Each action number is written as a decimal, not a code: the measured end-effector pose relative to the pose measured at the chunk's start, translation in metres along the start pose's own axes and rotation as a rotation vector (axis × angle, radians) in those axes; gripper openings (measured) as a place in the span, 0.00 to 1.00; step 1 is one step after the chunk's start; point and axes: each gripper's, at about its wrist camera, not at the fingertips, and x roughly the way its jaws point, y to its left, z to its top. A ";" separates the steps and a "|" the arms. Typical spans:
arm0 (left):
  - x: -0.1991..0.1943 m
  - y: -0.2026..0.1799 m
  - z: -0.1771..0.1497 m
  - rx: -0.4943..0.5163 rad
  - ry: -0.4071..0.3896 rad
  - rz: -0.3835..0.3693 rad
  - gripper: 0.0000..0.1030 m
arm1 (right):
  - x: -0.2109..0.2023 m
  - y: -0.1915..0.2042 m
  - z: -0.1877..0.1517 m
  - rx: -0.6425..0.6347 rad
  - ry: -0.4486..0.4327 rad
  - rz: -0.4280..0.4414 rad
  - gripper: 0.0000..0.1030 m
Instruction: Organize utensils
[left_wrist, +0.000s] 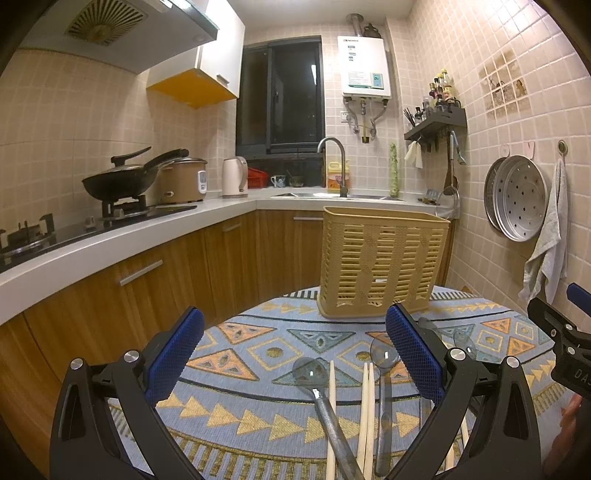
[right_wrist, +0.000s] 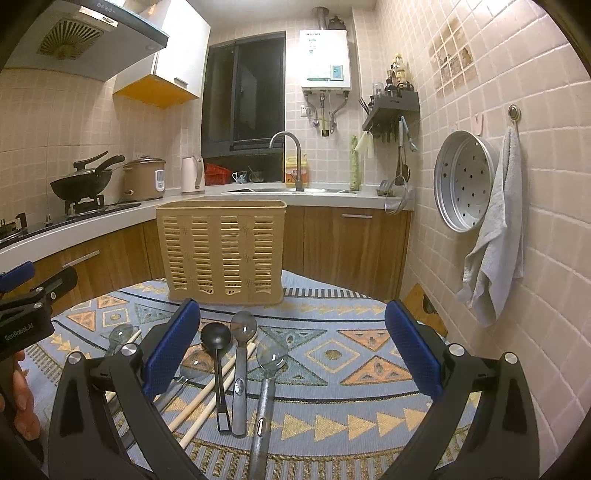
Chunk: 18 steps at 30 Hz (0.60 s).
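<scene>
A tan slotted utensil basket (left_wrist: 382, 264) is standing upright on the patterned tablecloth (left_wrist: 258, 354), and everything else is lying on the near side of it. The left gripper (left_wrist: 295, 354) is hovering wide open above the cloth, gripping nothing, with the basket straight ahead beyond its blue pads (left_wrist: 177, 354). Between its fingers a clear grey spoon (left_wrist: 310, 373) is lying with its bowl pointing toward the basket, and pale wooden chopsticks (left_wrist: 365, 406) are lying just beside it, running the same way. A second clear spoon (left_wrist: 384, 356) is lying just beside the chopsticks, close against the right finger.

The right gripper (right_wrist: 293, 354) is also gaping open and empty, with the basket ahead and to its left. Three spoons are lying between its fingers, bowls toward the basket: a black ladle-shaped spoon (right_wrist: 216, 338), a grey translucent spoon (right_wrist: 243, 326) just beside it, and a clear spoon (right_wrist: 271, 356) nearest the camera. Chopsticks (right_wrist: 207, 391) are crossing at a slant under the black spoon's handle. Another clear spoon (right_wrist: 120, 336) is lying left of the left finger, on the cloth in front of the basket.
</scene>
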 end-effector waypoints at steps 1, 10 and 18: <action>0.000 0.000 0.000 0.000 0.000 0.000 0.93 | 0.000 0.001 -0.001 -0.001 -0.001 -0.001 0.93; 0.000 0.000 0.000 -0.002 0.000 0.000 0.93 | 0.000 0.002 -0.001 -0.008 -0.002 -0.003 0.93; 0.000 -0.001 0.000 -0.002 0.000 0.001 0.93 | 0.000 0.002 -0.002 -0.008 0.002 -0.002 0.93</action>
